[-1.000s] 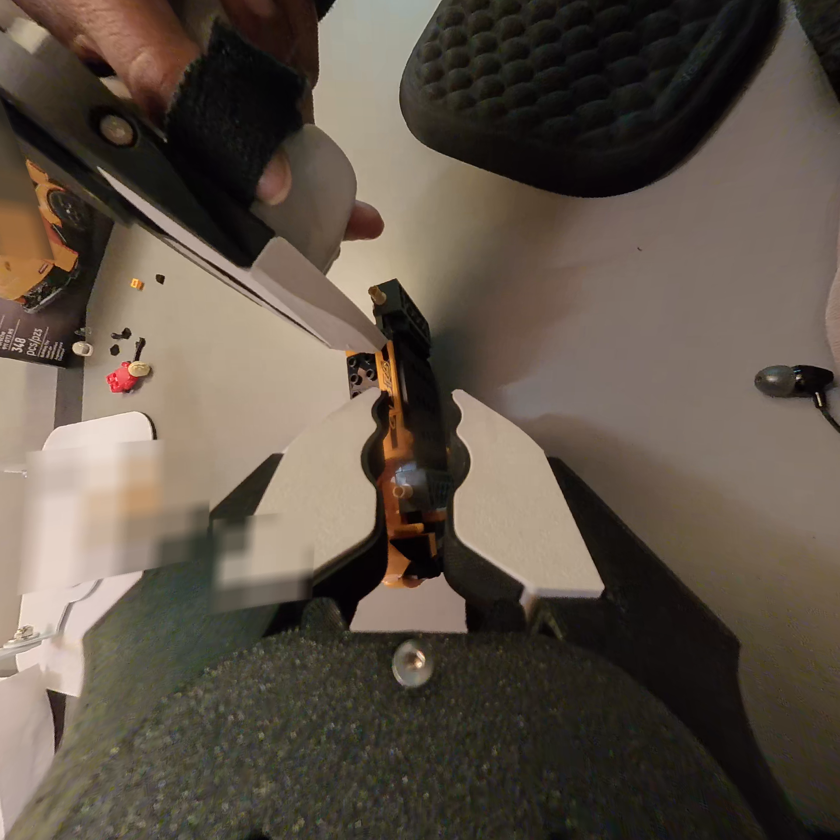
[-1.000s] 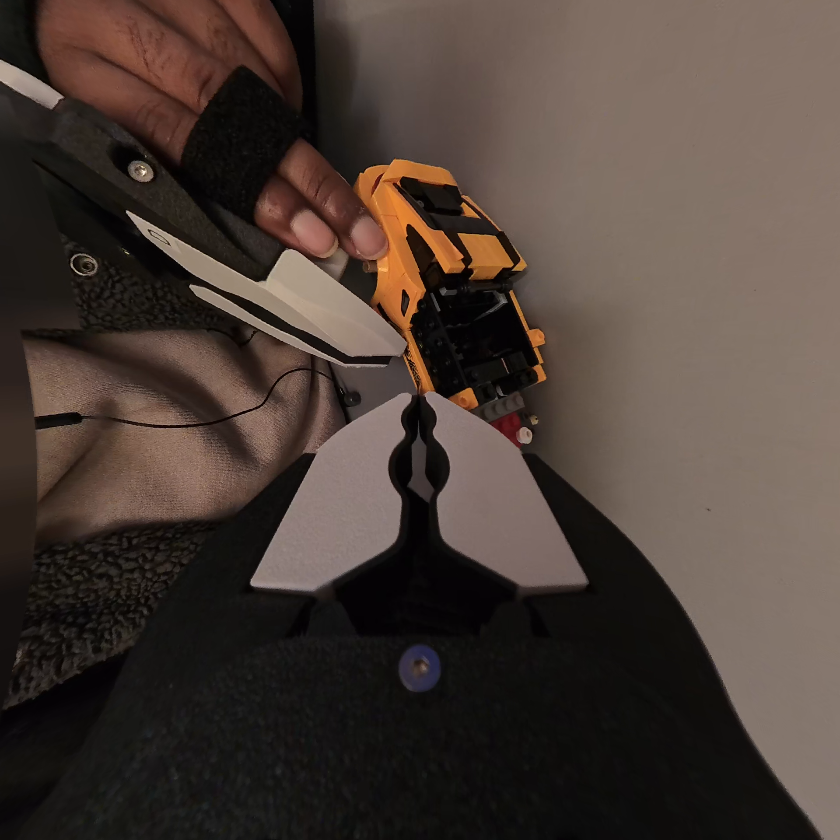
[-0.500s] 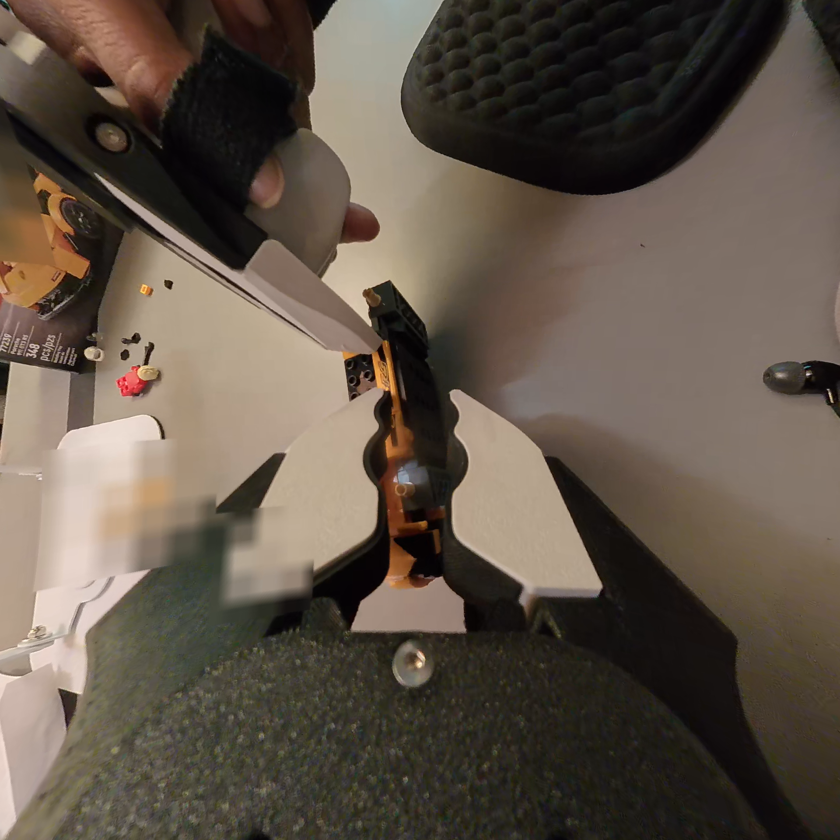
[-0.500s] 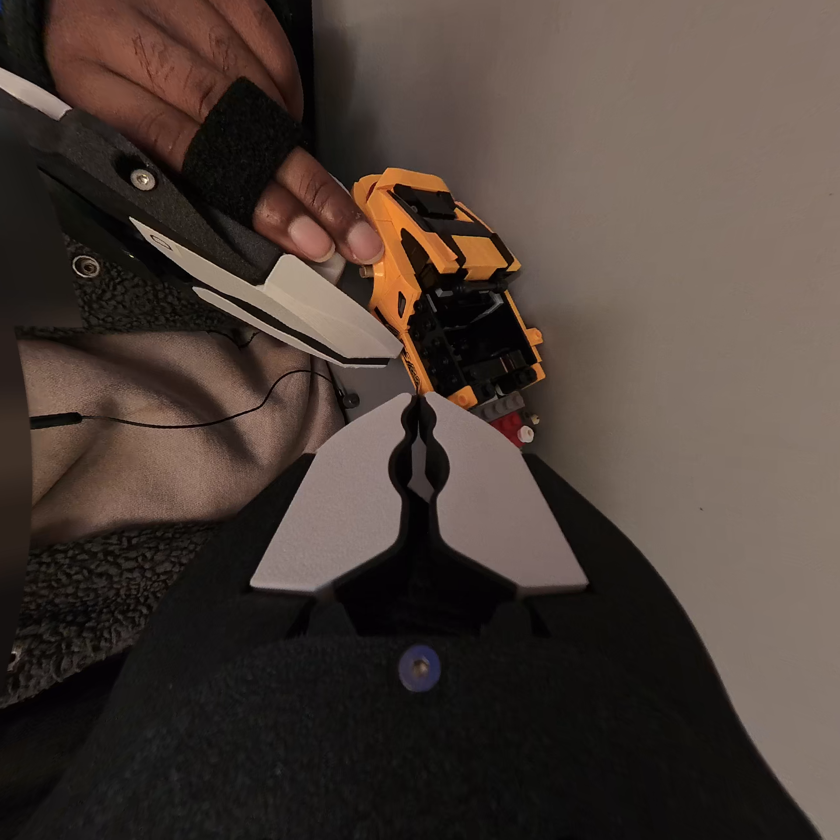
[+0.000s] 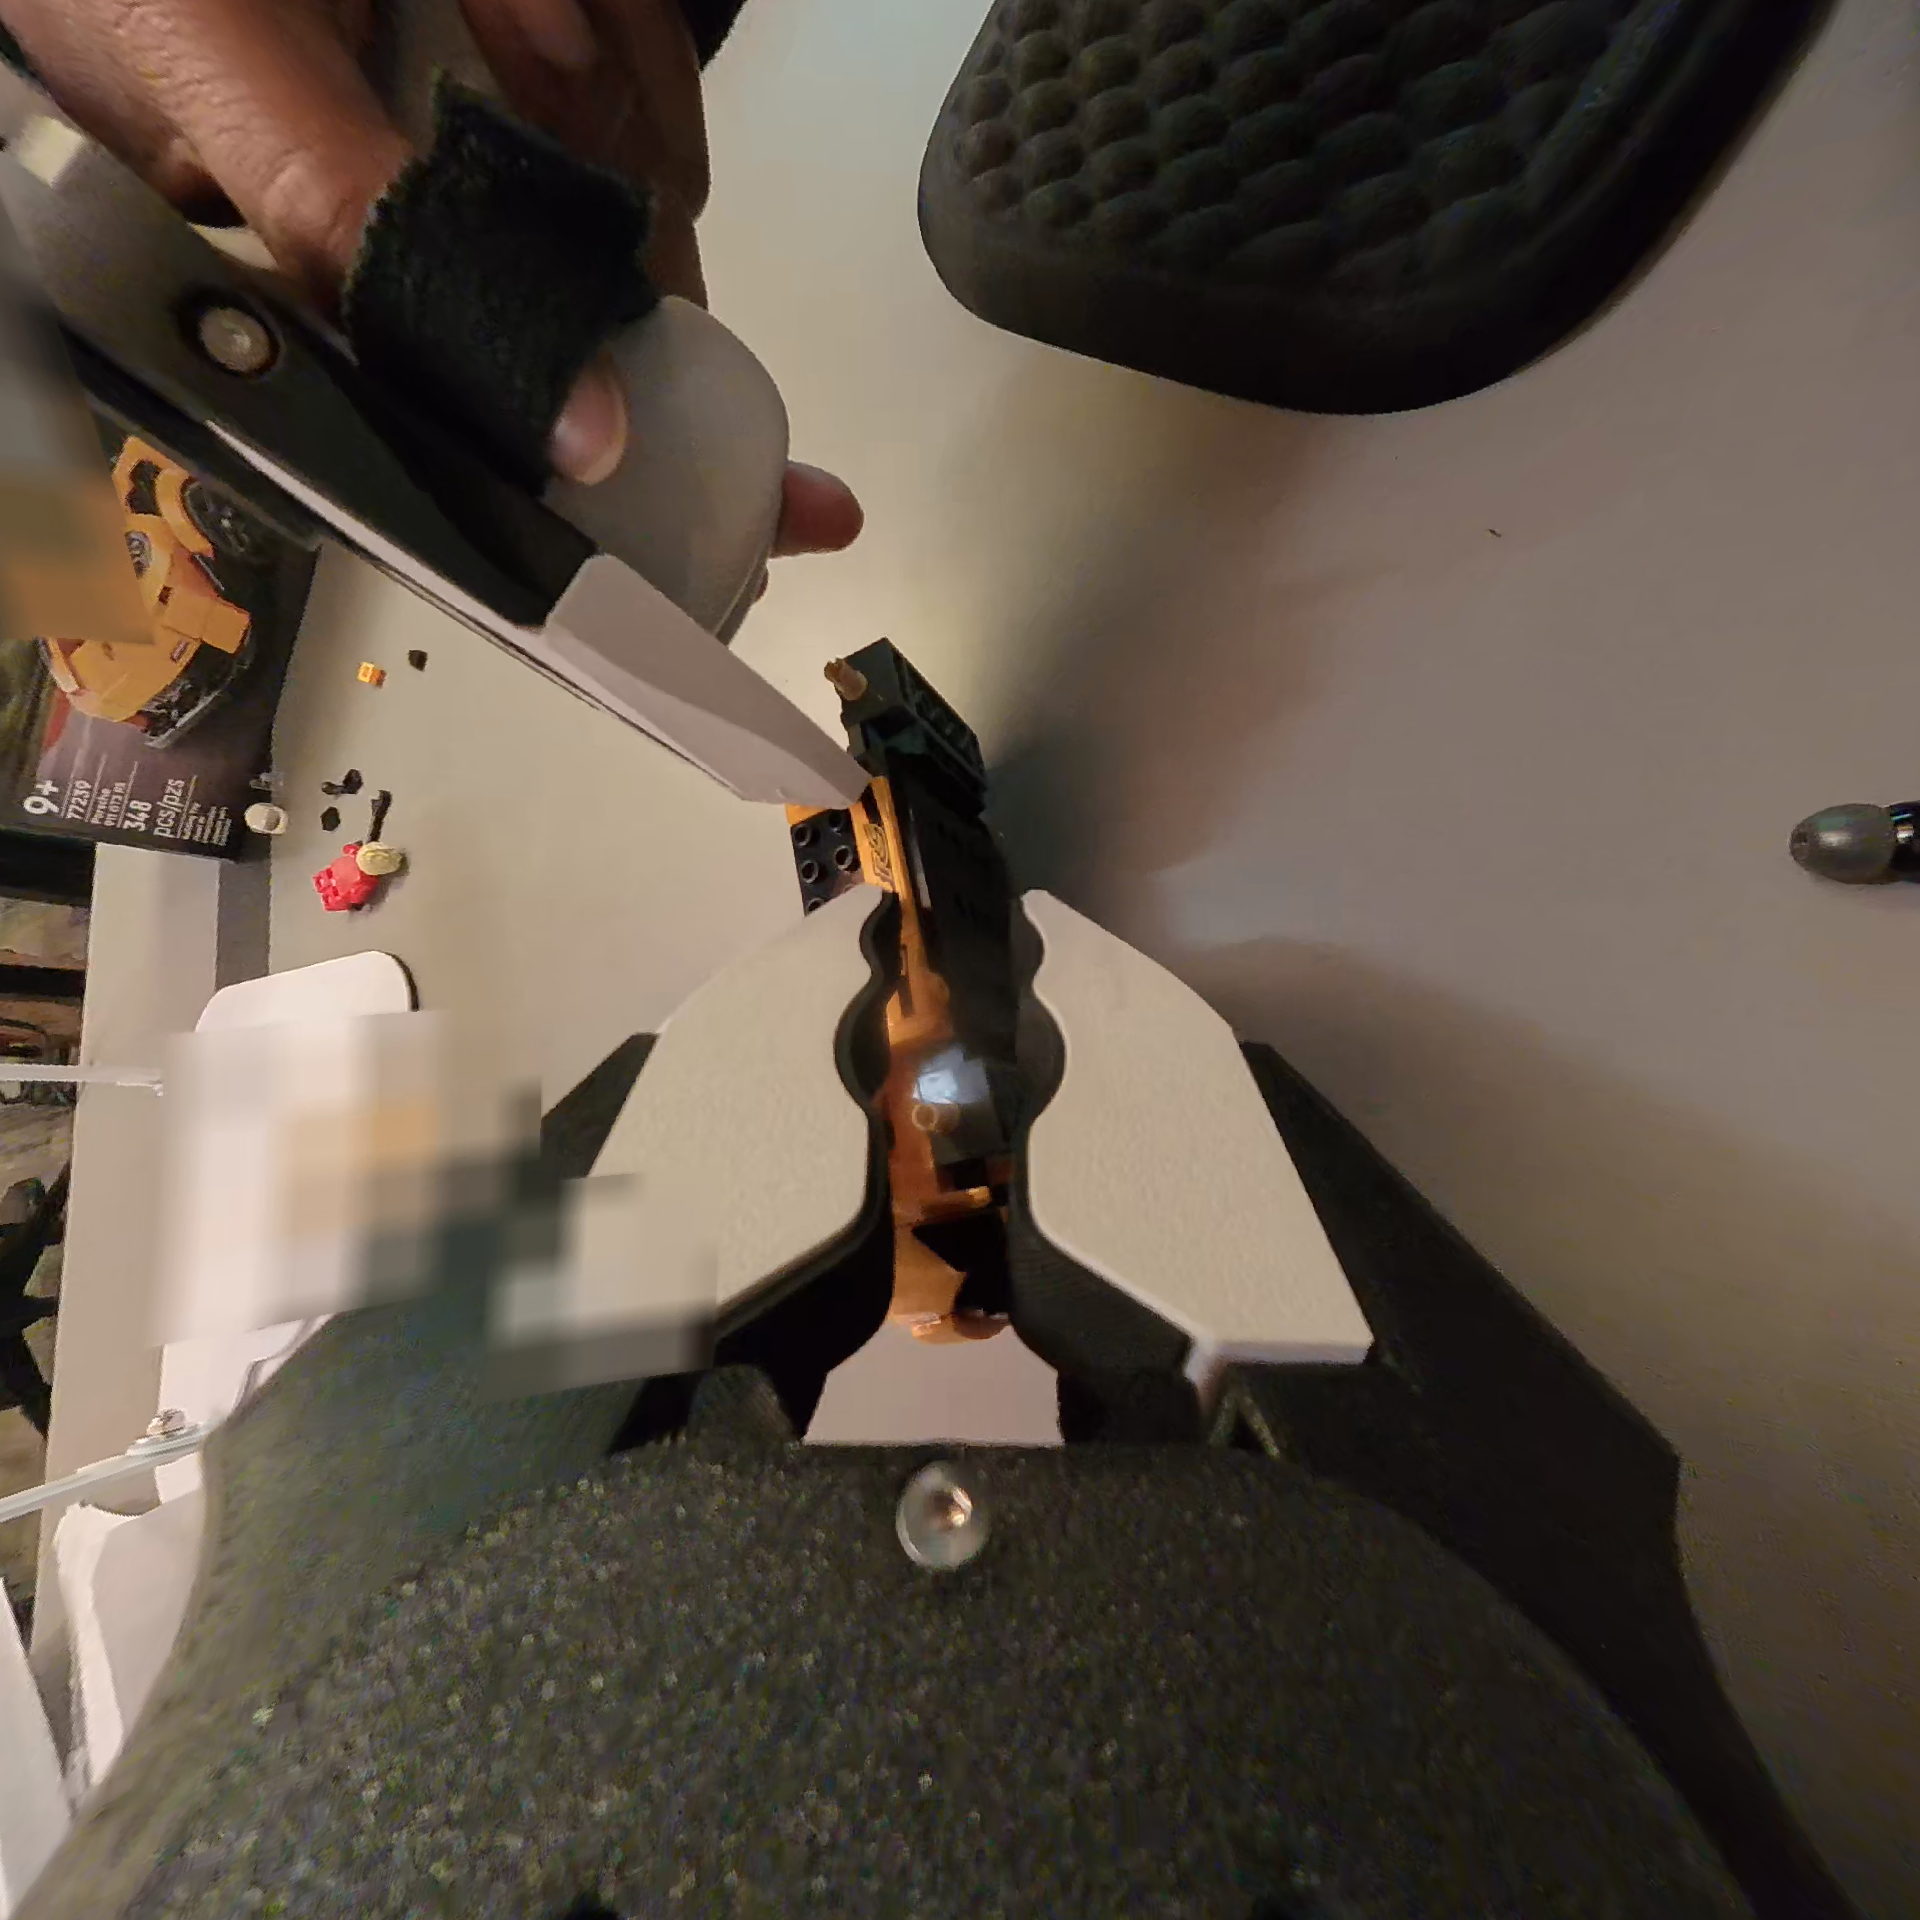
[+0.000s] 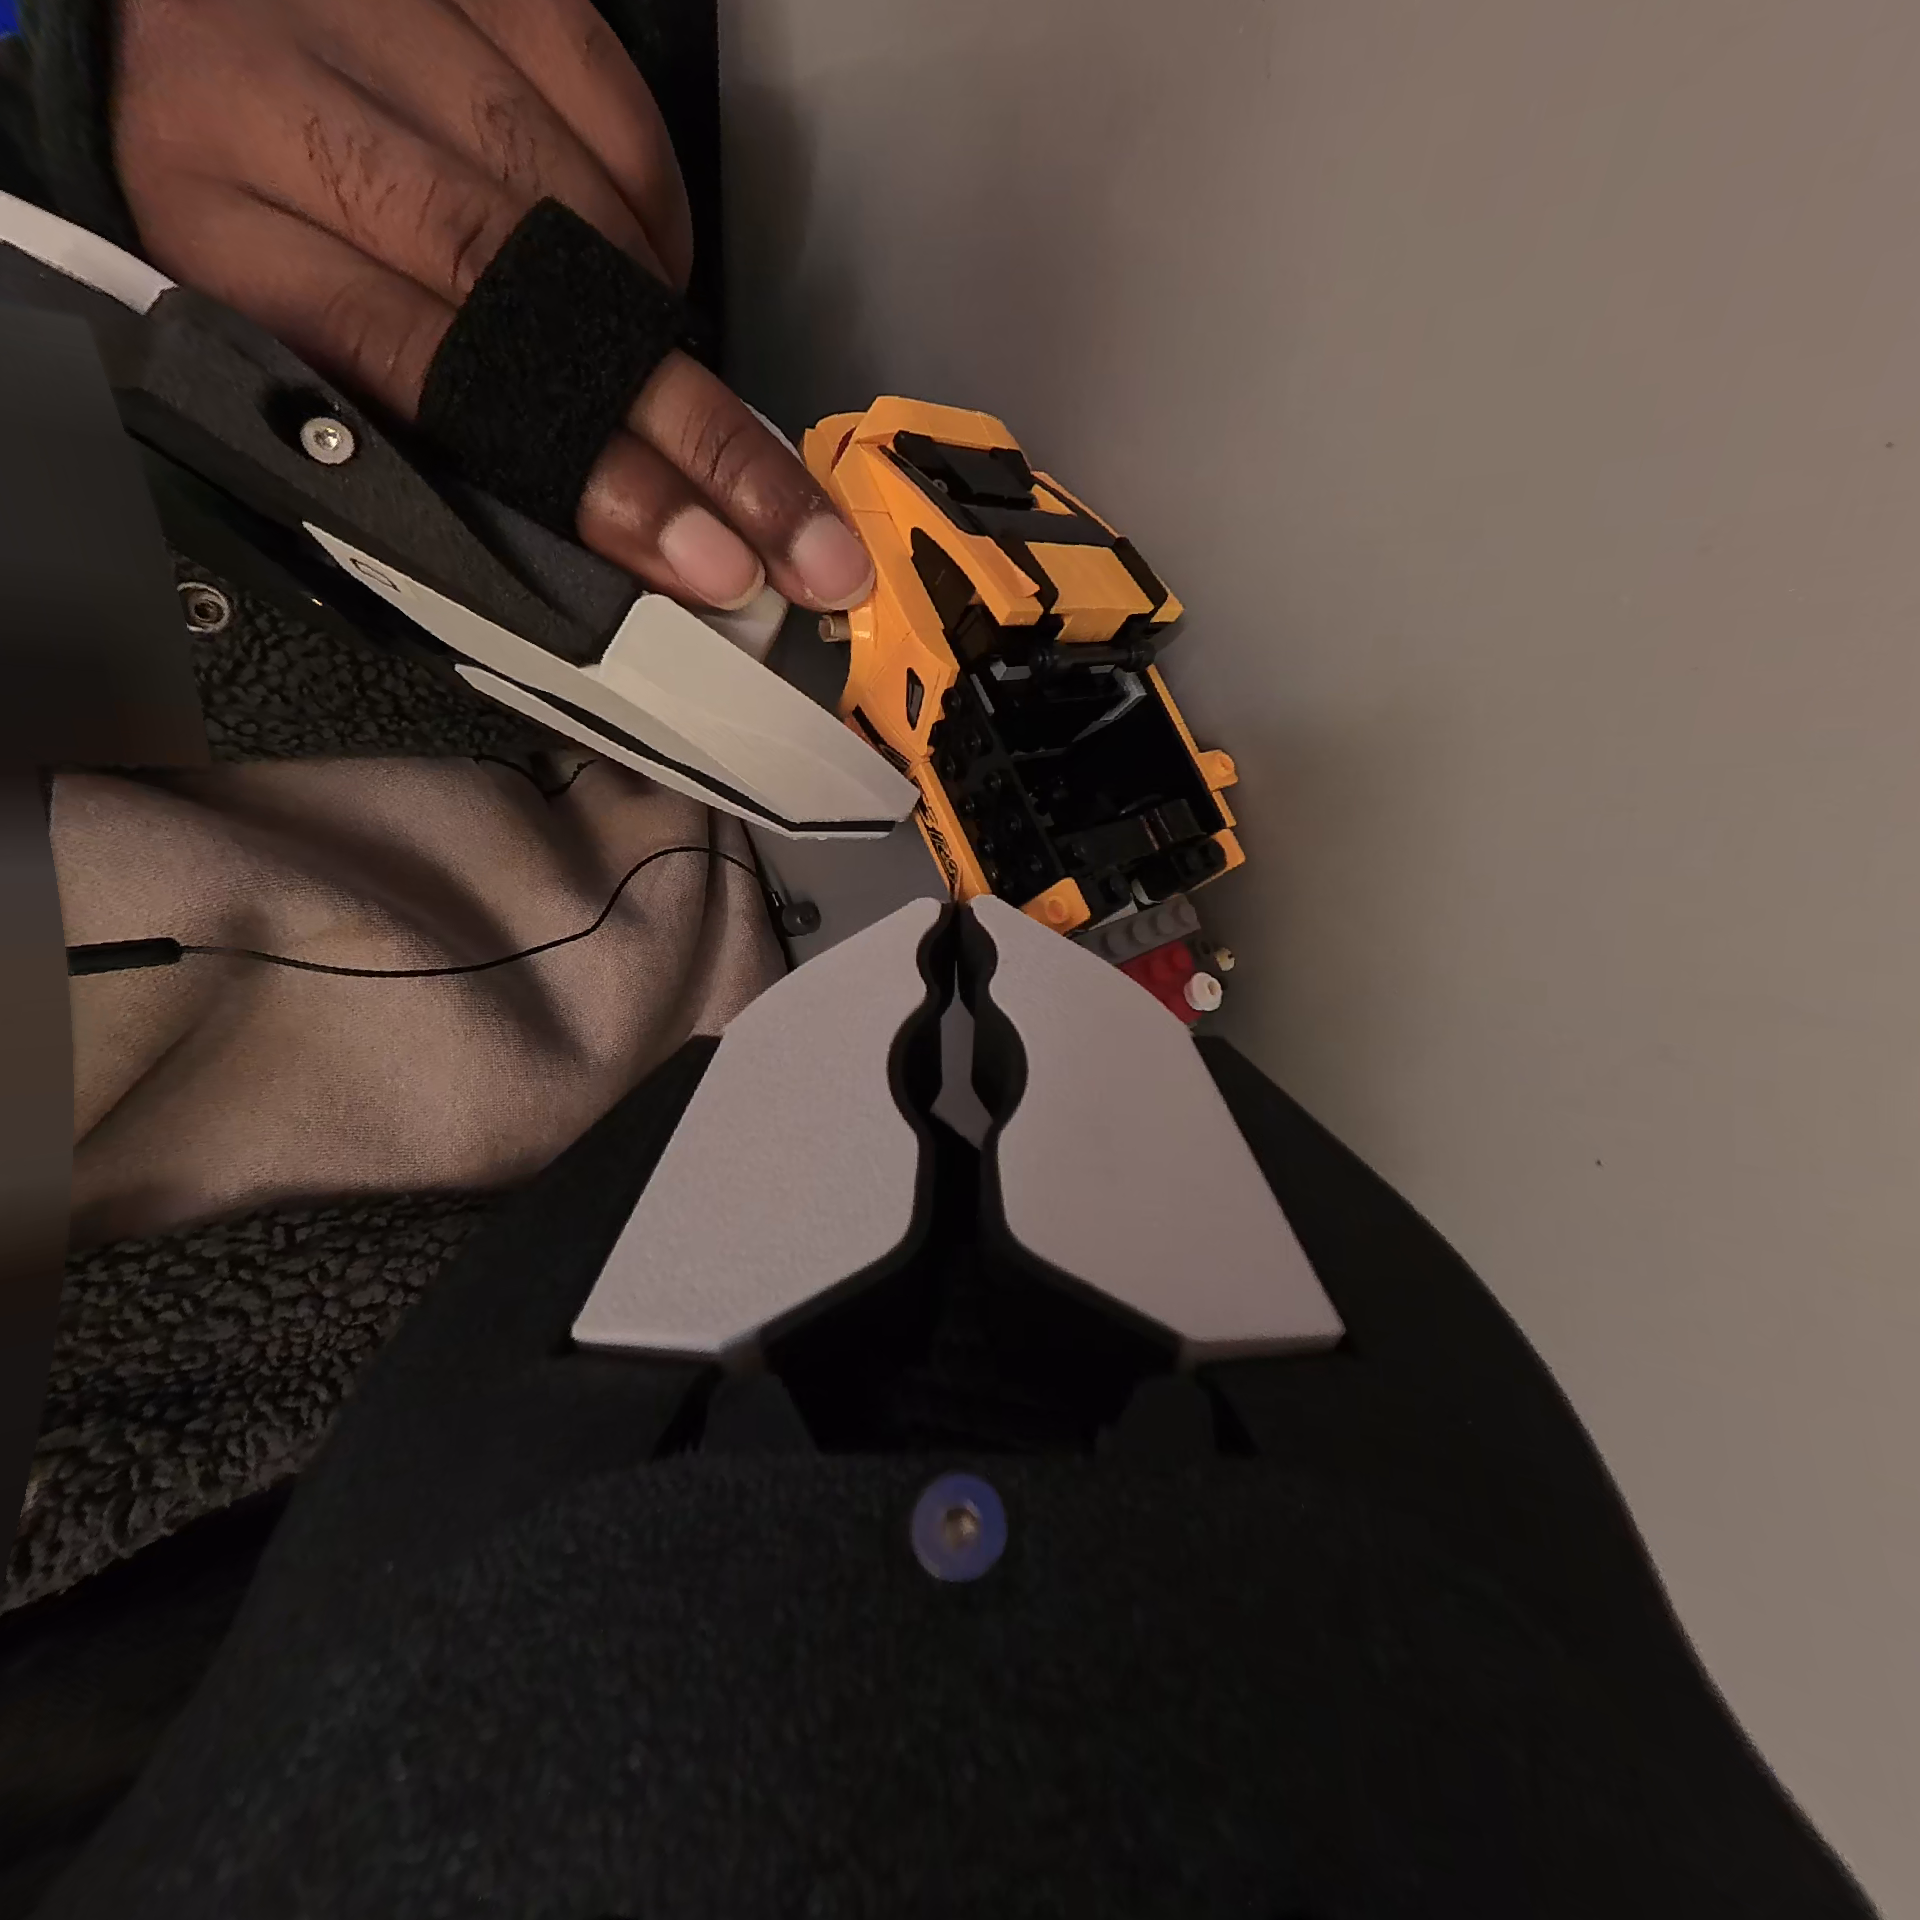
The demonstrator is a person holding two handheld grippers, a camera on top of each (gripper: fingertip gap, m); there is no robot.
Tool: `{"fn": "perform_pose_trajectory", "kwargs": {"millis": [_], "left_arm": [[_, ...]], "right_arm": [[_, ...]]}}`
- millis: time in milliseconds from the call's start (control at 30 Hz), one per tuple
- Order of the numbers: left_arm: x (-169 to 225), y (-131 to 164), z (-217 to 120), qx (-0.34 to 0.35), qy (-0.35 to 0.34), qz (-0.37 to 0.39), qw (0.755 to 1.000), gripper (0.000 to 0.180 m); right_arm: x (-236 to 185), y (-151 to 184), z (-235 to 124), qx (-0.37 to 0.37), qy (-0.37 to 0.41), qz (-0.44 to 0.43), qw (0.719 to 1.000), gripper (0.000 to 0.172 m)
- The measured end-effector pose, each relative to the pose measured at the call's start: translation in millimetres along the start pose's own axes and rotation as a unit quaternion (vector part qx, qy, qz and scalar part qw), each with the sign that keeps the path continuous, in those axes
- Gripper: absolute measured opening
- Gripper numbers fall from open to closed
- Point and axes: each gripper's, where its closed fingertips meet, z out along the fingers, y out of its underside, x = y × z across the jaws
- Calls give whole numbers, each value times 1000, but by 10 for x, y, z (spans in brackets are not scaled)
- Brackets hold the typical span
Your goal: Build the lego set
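Two jaws – left gripper (image 5: 943,914) clamps the brick car (image 6: 1023,665); right gripper (image 6: 956,914) together, beside it.

The car (image 6: 1023,675) is an orange-and-black brick model, partly built, its black interior open; it is clamped by its sides in the left gripper (image 5: 940,914), nose far. The right gripper's (image 6: 958,914) shut tips touch its orange side.
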Motion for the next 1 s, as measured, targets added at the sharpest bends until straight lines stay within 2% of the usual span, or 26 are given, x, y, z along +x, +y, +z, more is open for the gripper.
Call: {"fn": "perform_pose_trajectory", "kwargs": {"millis": [33,300,467,567,700,800,1000], "left_arm": [[-3,1,0,-1,-1,1,1000,18],[-6,-13,21,-5,-8,8,1000,19],[-8,-15,21,-4,-10,9,1000,19],[-9,-17,21,-2,-10,7,1000,18],[-12,-19,24,0,-13,8,1000,18],[-12,-20,25,1,-14,9,1000,18],[-16,-22,29,3,-16,9,1000,18]], "right_arm": [[0,0,1,0,0,-2,1000,0],[7,12,-42,6,17,-41,999,0],[65,-36,-205,47,54,-73,995,0],[34,-135,-329,100,120,-164,974,0],[-160,-159,-220,156,182,-307,921,0],[-121,-139,-70,144,230,-365,890,0],[13,-96,31,97,238,-353,900,0]]}}
